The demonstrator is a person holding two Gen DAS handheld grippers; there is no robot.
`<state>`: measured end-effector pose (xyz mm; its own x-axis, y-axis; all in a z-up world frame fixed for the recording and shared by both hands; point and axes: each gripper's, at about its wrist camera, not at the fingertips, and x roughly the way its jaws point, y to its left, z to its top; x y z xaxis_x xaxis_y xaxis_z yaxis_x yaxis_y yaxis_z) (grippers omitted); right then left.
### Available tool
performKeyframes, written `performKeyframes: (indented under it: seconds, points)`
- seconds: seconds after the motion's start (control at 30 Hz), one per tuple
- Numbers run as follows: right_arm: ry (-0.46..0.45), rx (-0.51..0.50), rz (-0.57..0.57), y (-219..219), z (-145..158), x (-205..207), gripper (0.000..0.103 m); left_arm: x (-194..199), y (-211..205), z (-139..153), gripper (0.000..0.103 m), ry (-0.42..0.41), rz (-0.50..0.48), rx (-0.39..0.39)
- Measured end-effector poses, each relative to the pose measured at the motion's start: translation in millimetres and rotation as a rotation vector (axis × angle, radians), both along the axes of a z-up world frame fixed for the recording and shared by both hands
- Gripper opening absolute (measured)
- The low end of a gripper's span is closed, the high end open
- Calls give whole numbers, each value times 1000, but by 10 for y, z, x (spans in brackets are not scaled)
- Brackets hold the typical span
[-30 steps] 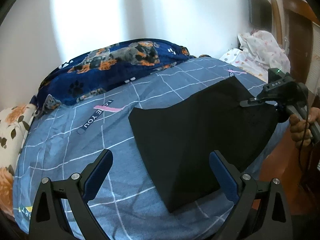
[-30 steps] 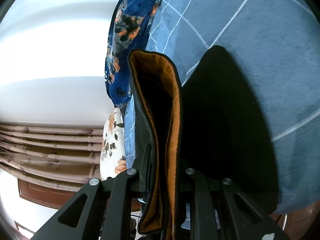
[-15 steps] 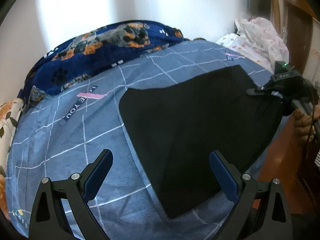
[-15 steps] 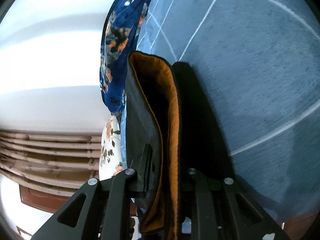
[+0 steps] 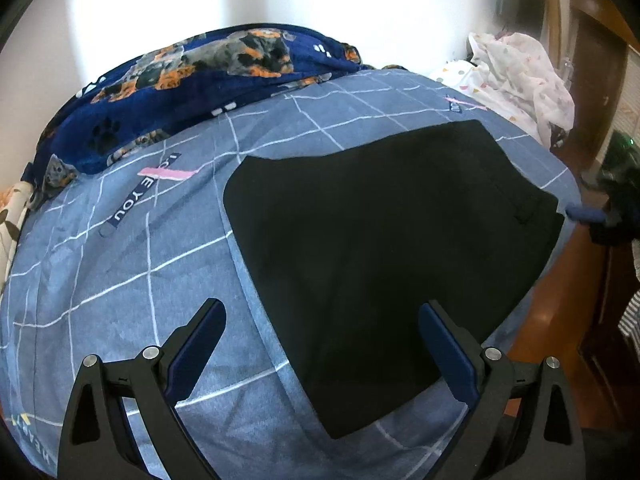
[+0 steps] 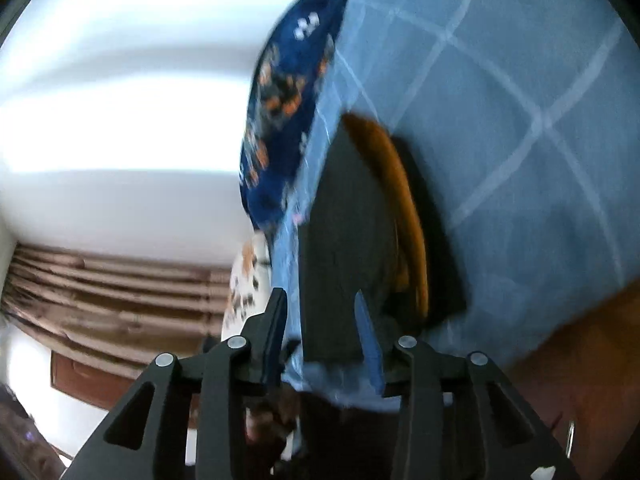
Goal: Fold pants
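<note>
right gripper (image 6: 322, 322) jaws opening off black pants (image 5: 384, 248) on the bed (image 5: 120, 280).

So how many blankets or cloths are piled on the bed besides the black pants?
2 that I can see: a navy dog-print blanket along the far edge by the wall, and a white dotted cloth at the far right corner. More could be hidden.

A navy dog-print blanket (image 5: 208, 80) lies along the blue checked bedsheet's (image 5: 120, 264) far edge; white patterned cloth (image 5: 520, 76) is heaped at its far right corner.
</note>
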<state>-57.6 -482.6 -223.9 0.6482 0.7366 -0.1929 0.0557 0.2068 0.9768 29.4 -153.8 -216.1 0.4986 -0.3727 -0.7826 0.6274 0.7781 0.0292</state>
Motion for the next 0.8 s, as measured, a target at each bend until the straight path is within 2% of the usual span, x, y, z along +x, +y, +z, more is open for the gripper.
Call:
performKeyframes:
  seconds: [0.17,0.27,0.4,0.47,0.5,0.57,0.73,0.8]
  points:
    - [98,5,-15,106,-268,-22,36,10,32,-24,97,10,10,-1]
    - [99,88,-64,50,-376,43,36,10,60,-19,97,7,18,-3]
    - [107,67,-106,-6,-317,133,39,36,74,-38,97,18,31,-8]
    - [132,43,-129,-17,-296,168,28,46,73,-56,97,25,37,-4]
    - [142,25,-127,-5,-289,187,15,44,73,-56,97,21,40,-2]
    - [143,-35,-131,29,-216,178,15,38,80,-38,97,15,39,-1]
    - [83,-25,-147,85,56,-34,14,22,87,22,97,2,28,-16]
    - [118,-19,-134,138,-17,-128,14,24,69,-6,97,8,24,-10]
